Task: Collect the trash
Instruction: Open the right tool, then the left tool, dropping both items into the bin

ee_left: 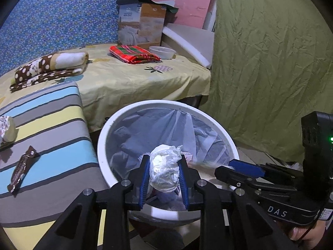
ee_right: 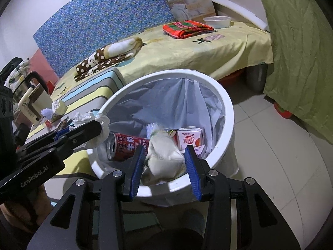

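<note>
Left gripper (ee_left: 164, 179) clamped on crumpled white plastic wad (ee_left: 165, 169), long axis upright between pads, held over white trash bin (ee_left: 108, 129). Right gripper (ee_right: 165, 167) hung apart, nothing pinched, above bin rim. Inside bin: cream bag (ee_right: 164, 158), red can (ee_right: 127, 145) lying on side, opening toward left, juice carton (ee_right: 190, 138) upright. Brown wrapper (ee_left: 21, 169) lay diagonal on striped cushion (ee_left: 52, 125); possibly tissues farther left.

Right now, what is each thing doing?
Left gripper: shut on wad, over bin.
Right gripper: open, above bin.
Bin: upright, lined, partly filled.
Can: opened, lying in bin.
Wrapper: lying on cushion, not collected.
</note>
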Demonstrator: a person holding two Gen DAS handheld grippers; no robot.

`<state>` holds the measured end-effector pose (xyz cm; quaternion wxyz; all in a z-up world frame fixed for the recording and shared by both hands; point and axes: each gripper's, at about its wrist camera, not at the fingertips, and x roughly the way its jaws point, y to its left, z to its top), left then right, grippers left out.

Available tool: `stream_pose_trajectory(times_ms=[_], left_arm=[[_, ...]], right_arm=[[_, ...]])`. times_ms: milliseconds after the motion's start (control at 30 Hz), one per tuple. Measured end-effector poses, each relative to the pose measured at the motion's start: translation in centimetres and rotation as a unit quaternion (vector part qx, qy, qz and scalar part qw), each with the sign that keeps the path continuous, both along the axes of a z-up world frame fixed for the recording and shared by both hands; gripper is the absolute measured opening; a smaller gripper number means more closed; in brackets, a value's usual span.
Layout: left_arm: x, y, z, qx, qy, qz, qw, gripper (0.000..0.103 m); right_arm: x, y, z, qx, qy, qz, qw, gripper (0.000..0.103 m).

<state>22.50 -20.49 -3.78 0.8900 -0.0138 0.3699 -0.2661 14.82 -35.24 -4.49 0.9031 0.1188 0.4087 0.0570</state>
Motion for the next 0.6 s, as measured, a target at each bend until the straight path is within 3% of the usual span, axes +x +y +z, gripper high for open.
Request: stream_pose_trajectory(times_ms=[100,200,333,600], left_arm=[[0.0,-0.1,-0.2,-0.002,0.003,-0.003,1.0,0.031],[0.0,0.1,-0.2,-0.006,0.002,-0.003,1.0,0.036],[-0.1,0.4,0.1,-0.014,0.0,-0.001,0.9999,0.042],[-0.6,1.6,0.9,-0.026,-0.002,0.005,0.9996,0.044]], right_arm=[[0.1,-0.1,0.0,0.002,0.001,-0.001,1.0,0.044],[0.0,-0.3,0.1,0.004,-0.003,-0.006,1.0,0.054],[-0.3,-0.3,0.6,0.001,-0.012,-0.009,1.0,0.054],[-0.7,-0.1,1.1,0.003,-0.022,-0.007,1.0,0.054]])
